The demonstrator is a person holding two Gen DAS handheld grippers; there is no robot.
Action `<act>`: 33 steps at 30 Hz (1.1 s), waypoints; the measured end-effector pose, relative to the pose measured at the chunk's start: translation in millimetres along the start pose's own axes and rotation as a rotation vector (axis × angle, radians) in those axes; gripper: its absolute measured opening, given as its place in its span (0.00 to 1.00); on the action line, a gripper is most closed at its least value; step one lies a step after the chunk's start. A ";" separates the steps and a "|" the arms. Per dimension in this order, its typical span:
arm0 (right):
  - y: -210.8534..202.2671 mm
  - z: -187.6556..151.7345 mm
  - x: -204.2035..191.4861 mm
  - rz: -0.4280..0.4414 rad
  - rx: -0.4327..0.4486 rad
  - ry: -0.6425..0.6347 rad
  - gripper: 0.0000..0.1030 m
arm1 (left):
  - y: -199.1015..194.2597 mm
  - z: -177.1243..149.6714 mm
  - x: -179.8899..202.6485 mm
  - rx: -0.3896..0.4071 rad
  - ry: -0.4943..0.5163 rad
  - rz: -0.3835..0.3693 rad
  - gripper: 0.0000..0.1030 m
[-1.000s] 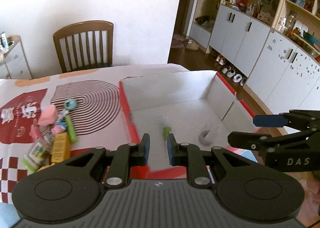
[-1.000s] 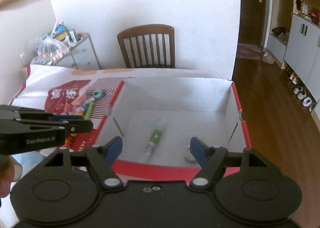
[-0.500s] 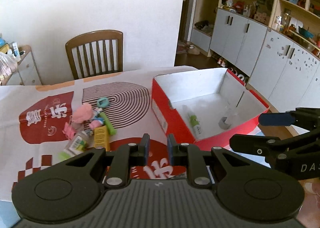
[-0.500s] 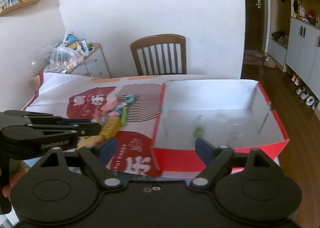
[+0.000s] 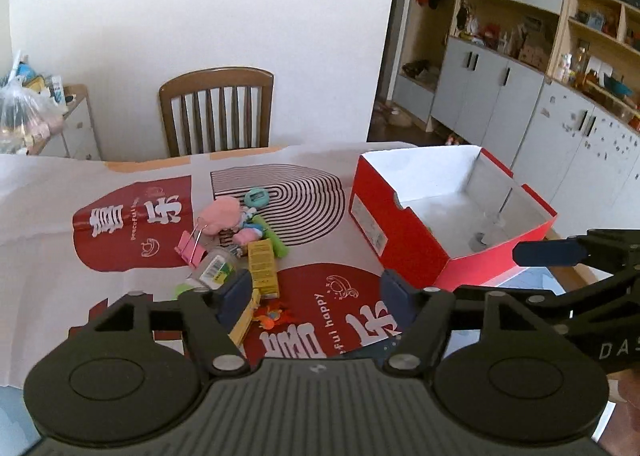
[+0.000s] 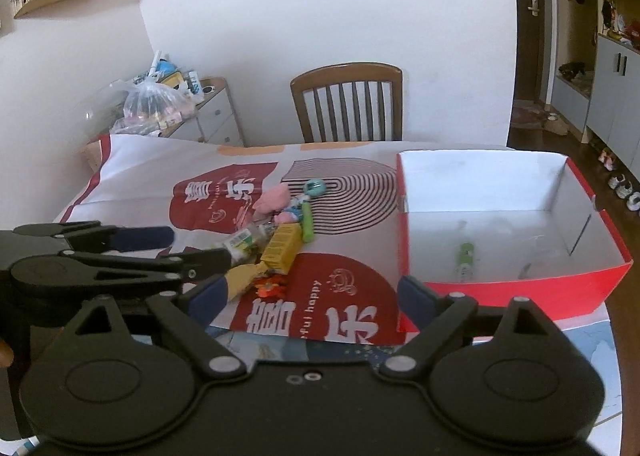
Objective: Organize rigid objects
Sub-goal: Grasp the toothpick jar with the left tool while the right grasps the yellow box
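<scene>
A red shoe box (image 5: pixel 404 234) with a white inside stands open on the right of the table. A green tube (image 6: pixel 464 256) and a clear cup (image 5: pixel 486 234) lie in it. Left of the box is a heap of small things: a yellow carton (image 5: pixel 262 266), a green marker (image 5: pixel 276 240), a pink plush (image 5: pixel 220 214), a teal disc (image 5: pixel 256 197), a small bottle (image 5: pixel 212 268) and an orange toy (image 5: pixel 272 314). My left gripper (image 5: pixel 316 292) hovers near the heap, its jaws opening with nothing between them. My right gripper (image 6: pixel 312 296), also opening and empty, sits before the box's near corner.
A printed red-and-white cloth (image 5: pixel 132 216) covers the table. A wooden chair (image 5: pixel 218 112) stands at the far side. A low cabinet with a plastic bag (image 6: pixel 154 104) is at the left. Grey cupboards (image 5: pixel 500 96) line the room at the right.
Both grippers have pulled back from over the box towards the near table edge, bringing the heap into view. The left jaws went from shut to open, and the right jaws widened.
</scene>
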State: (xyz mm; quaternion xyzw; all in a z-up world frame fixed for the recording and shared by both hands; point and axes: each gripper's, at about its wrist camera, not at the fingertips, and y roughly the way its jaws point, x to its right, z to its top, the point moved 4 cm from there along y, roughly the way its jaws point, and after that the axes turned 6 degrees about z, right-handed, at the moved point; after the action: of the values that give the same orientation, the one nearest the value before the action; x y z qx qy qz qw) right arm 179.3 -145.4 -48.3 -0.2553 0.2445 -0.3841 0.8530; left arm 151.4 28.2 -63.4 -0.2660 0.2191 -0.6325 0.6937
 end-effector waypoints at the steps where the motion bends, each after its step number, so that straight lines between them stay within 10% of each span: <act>1: 1.2 0.2 -2.5 0.003 -0.001 -0.003 0.89 | 0.5 -1.1 -4.9 -0.004 -0.005 0.000 0.70; 17: 55.2 17.4 -6.2 -0.004 -0.029 -0.034 1.00 | 39.9 -10.5 -65.4 0.030 -0.064 0.044 1.00; 33: 168.5 35.7 4.6 -0.036 -0.161 0.061 1.00 | 135.5 -20.8 -102.5 -0.048 -0.080 0.152 1.00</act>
State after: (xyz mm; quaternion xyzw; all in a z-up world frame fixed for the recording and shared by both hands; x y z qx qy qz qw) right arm 293.2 -43.3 -127.6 -0.3153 0.2960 -0.3860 0.8149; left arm 230.5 136.1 -170.2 -0.2903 0.2259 -0.5614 0.7413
